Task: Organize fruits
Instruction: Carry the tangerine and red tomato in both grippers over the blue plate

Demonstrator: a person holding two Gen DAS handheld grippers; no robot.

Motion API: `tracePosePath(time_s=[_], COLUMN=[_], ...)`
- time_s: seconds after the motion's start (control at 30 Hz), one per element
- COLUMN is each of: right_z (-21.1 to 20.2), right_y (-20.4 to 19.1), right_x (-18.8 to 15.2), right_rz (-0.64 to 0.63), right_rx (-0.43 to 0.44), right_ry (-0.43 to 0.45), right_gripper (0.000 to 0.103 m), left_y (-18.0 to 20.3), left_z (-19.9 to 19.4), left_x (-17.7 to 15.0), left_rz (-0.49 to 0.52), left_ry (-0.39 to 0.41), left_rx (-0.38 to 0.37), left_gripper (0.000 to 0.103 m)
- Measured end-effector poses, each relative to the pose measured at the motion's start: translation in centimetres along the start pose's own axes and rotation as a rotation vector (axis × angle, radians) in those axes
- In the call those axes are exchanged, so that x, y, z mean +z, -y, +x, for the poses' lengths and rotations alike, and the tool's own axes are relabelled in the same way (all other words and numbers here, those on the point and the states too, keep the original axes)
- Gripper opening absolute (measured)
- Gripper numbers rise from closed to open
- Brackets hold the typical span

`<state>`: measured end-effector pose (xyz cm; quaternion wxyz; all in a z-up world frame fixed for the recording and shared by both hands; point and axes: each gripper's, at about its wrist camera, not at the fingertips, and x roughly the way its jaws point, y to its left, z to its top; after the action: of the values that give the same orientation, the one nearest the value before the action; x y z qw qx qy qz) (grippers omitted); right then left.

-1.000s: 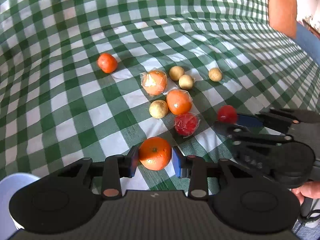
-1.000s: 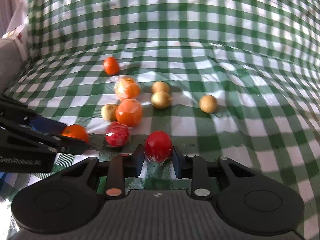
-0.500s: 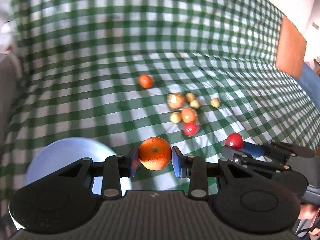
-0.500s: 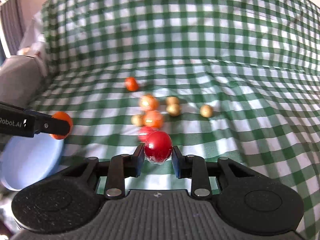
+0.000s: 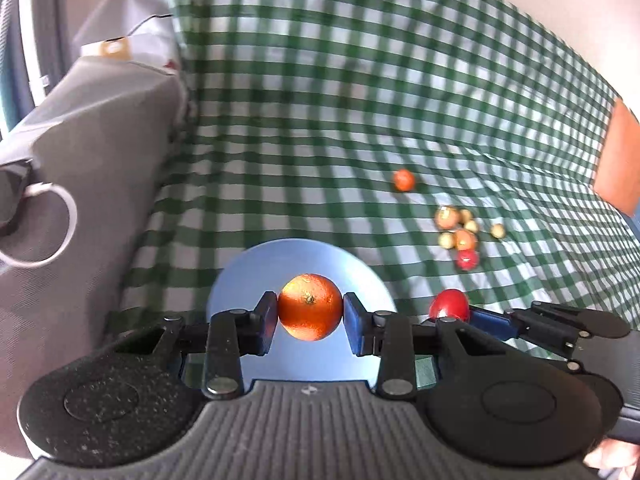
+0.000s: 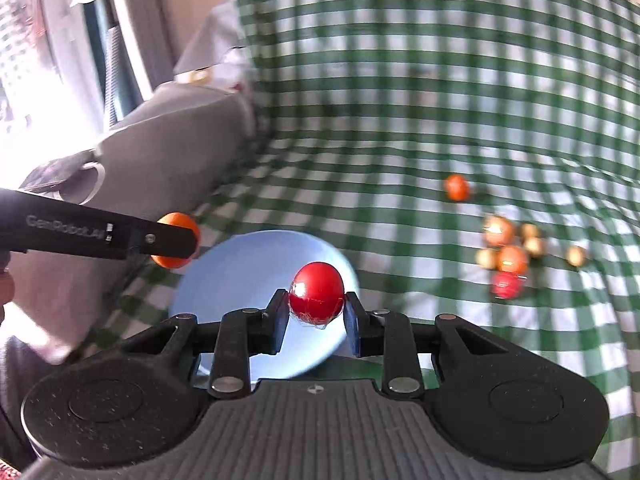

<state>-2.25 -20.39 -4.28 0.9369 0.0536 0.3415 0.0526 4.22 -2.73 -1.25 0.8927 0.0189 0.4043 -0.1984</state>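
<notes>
My left gripper (image 5: pixel 310 316) is shut on an orange (image 5: pixel 310 306) and holds it above a light blue plate (image 5: pixel 260 268). My right gripper (image 6: pixel 317 312) is shut on a red fruit in clear wrap (image 6: pixel 317 295), also above the plate (image 6: pixel 240 264). The right gripper with its red fruit (image 5: pixel 449 304) shows at the right of the left wrist view. The left gripper with the orange (image 6: pixel 176 245) shows at the left of the right wrist view. Several more fruits lie in a cluster (image 5: pixel 460 232) on the green checked cloth, with one orange fruit (image 5: pixel 403 180) apart.
A grey cushion or bag (image 5: pixel 92 152) with a white ring stands left of the plate. The checked cloth (image 5: pixel 320 100) rises at the back. An orange-brown object (image 5: pixel 618 164) stands at the far right edge.
Both grippers have lifted their fruits off the cloth and swung left, away from the fruit cluster, to over the blue plate.
</notes>
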Motion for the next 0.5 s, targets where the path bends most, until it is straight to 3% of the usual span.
tracePosePath(time_s=[0.23, 0.5], right_z=[1.1, 3.9], right_y=[-2.8, -2.5], right_x=[0.8, 0.2], right_rz=[-0.056, -0.051], right_rx=[0.009, 0.000], right_ry=[-0.025, -0.091], right_gripper=[0.031, 0.031], left_y=[-2.7, -3.1], left_z=[0.4, 3.8], left_x=[-0.6, -0.9], left_rz=[-0.035, -0.039], left_ry=[-0.014, -0.074], left_rx=[0.033, 0.052], left_gripper=[0.039, 0.039])
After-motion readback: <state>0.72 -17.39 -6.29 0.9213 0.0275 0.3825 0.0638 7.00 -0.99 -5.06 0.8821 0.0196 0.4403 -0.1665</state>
